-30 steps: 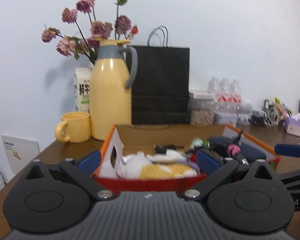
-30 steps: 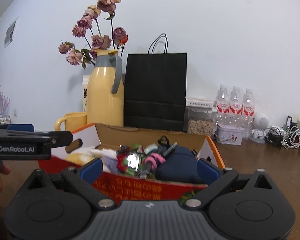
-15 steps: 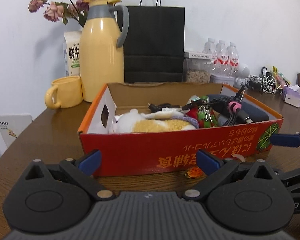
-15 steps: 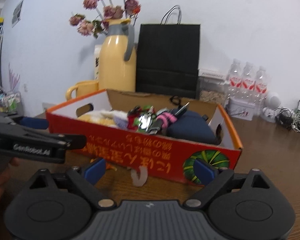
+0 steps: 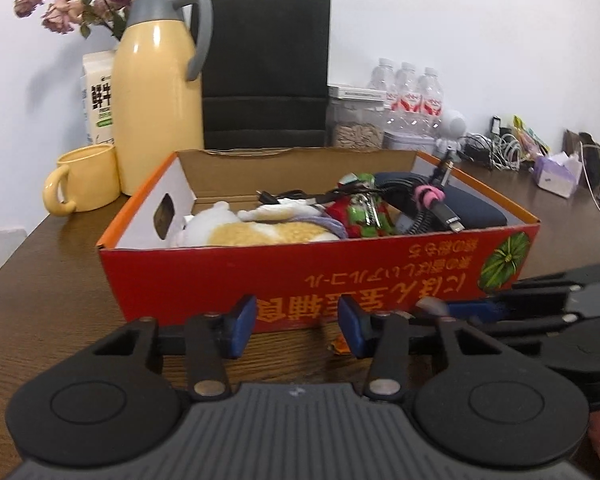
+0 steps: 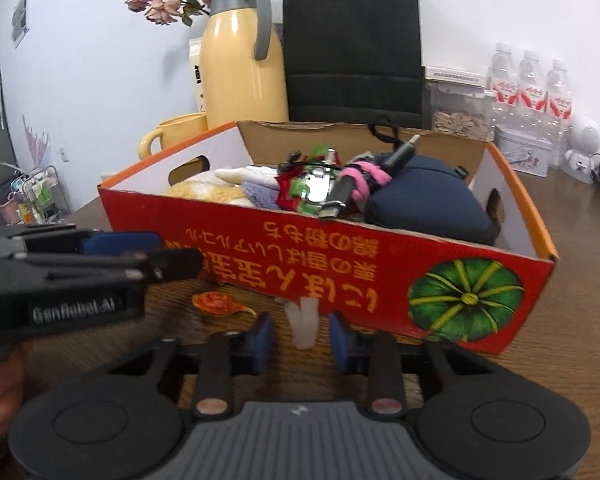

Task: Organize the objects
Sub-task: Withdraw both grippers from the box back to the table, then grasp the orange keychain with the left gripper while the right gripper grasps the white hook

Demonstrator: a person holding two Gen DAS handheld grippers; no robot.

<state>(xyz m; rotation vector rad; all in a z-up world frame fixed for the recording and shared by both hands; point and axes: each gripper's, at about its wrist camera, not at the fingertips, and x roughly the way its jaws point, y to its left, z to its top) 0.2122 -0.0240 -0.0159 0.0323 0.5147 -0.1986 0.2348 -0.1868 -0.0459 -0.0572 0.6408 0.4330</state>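
A red cardboard box (image 5: pixel 380 280) (image 6: pixel 340 264) on the brown table holds a plush toy (image 5: pixel 236 232), a navy pouch (image 6: pixel 424 204), cables and keys. In front of it lie a small white clip (image 6: pixel 303 324) and an orange wrapper (image 6: pixel 216 303) (image 5: pixel 340 346). My right gripper (image 6: pixel 300 340) (image 5: pixel 440 306) is low over the table, its pads drawn in on either side of the white clip. My left gripper (image 5: pixel 297 326) (image 6: pixel 160 256) points at the box's front wall; its jaws are closing with nothing between them, and the orange wrapper lies by its right finger.
Behind the box stand a yellow jug (image 5: pixel 160 100), a yellow mug (image 5: pixel 84 180), a milk carton (image 5: pixel 98 96), a black paper bag (image 5: pixel 266 72), a seed jar (image 5: pixel 356 128) and water bottles (image 5: pixel 410 88). Cables and a tissue pack (image 5: pixel 556 172) lie at the far right.
Both grippers have dropped and tilted down toward the table in front of the box. Both pairs of jaws have narrowed from wide open, the right pair around the white clip.
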